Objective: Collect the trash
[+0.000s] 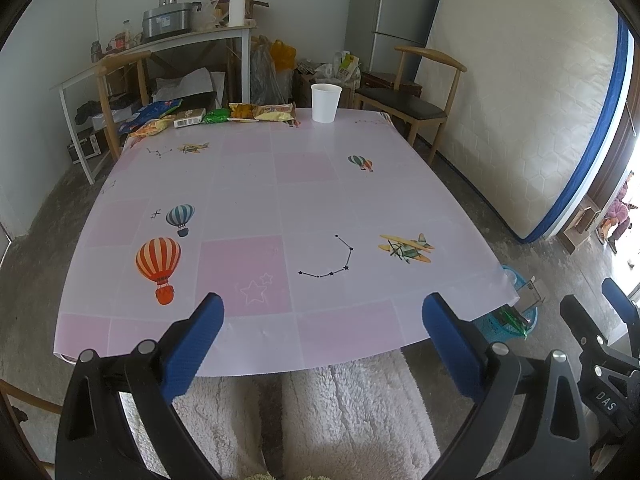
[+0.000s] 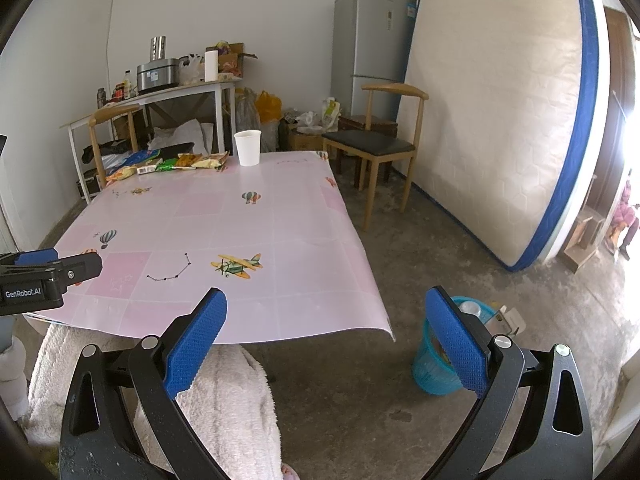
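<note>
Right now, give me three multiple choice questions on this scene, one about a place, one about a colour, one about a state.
1. Where do the snack wrappers lie?
A. far edge of the table
B. on the floor
C. in the bin

2. What colour is the paper cup?
A. red
B. white
C. green

3. How are the left gripper and right gripper?
A. both shut
B. one grips a wrapper
C. both open, empty

Answers: 1 A, they line the far edge beside the cup. 2 B, it is plain white. 3 C, the blue pads stand wide apart with nothing between.
</note>
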### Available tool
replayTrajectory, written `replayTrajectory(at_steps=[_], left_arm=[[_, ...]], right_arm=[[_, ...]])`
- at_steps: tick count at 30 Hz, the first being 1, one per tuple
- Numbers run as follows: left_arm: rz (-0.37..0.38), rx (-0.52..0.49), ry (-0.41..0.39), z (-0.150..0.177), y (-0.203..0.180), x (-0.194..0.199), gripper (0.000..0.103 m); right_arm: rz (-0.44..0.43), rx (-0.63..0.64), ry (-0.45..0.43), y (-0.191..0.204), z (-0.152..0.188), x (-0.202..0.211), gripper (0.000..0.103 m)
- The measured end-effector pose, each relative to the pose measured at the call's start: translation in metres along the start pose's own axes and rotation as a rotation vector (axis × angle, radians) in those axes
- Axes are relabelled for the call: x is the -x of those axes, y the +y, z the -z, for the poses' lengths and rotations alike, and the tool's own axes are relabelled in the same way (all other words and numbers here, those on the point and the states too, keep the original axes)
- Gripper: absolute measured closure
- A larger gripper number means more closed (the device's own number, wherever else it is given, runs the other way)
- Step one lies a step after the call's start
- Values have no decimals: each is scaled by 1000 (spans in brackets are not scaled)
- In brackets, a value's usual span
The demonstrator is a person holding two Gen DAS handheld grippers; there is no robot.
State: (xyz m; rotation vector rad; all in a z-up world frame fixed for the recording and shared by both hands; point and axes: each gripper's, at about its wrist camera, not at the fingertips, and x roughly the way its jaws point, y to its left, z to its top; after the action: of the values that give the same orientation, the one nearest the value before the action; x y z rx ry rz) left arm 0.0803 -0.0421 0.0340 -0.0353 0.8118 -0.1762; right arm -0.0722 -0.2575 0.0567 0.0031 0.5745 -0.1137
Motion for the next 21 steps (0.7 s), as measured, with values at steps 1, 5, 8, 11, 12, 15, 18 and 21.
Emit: replayTrajectory(at_steps=[1,5,8,11,12,15,18,21], left_arm=[[0,0,0,0,0,0,6],[-1,-1,0,0,0,0,6],[0,-1,1,1,0,0,6],[-1,-1,-1,1,0,0,6],[-1,-1,0,1,0,0,6],[-2,-1,-1,1,0,0,6],[-2,-1,-2,0,0,1,6],[-2,-1,-2,1,0,1,6]], right_arm=[[0,1,-1,0,0,0,7],[0,0,0,0,0,0,7],[0,1,0,0,0,0,7],[0,1,0,0,0,0,7],[-1,1,0,0,0,0,7],[-1,2,0,-1,0,0,7],[-1,2,-1,-1,0,0,7],[-3,3,-3,0,-1,-1,7]])
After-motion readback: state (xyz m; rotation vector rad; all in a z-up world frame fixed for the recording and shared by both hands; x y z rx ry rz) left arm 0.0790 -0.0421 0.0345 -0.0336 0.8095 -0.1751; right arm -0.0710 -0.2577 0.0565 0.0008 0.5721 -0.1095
